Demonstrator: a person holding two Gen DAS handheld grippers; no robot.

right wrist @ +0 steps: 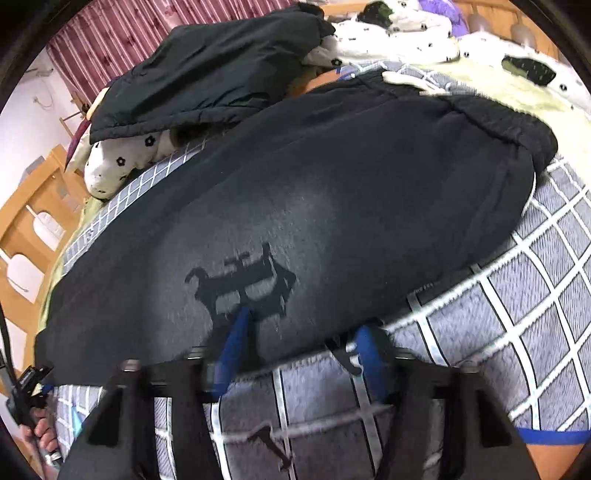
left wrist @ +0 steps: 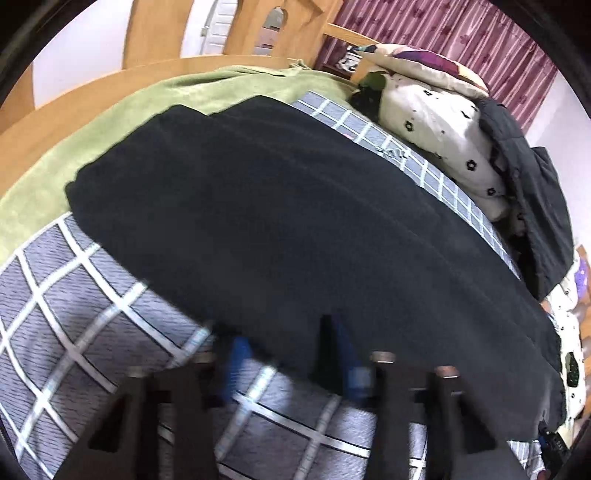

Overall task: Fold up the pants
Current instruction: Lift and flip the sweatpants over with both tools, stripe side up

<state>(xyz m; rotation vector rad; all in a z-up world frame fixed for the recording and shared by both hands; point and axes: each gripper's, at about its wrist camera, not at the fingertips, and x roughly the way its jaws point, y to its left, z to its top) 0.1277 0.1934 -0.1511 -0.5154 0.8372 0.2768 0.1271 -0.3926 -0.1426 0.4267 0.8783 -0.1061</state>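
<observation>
Nearest in the left wrist view, the left gripper (left wrist: 288,343) hangs over the near hem of the black pants (left wrist: 295,221), its blue-tipped fingers (left wrist: 238,354) spread apart with nothing between them, one over the checked sheet (left wrist: 74,314) and the other at the pants' edge. In the right wrist view the right gripper (right wrist: 303,332) likewise stands open and holds nothing, one blue finger (right wrist: 236,332) over the dark printed logo (right wrist: 243,288) on the pants (right wrist: 332,184), the other at the hem where cloth meets sheet. The pants lie flat and lengthwise across the grey checked bed sheet, legs together, waistband (right wrist: 498,122) toward the right gripper's far side. Beyond them a green blanket (left wrist: 110,122) runs along the far edge, beside the wooden bed frame (left wrist: 147,44). Farther off sit a flower-printed quilt (left wrist: 436,122) and a black jacket (right wrist: 207,74) heaped on it, with a pink curtain (left wrist: 443,33) behind
</observation>
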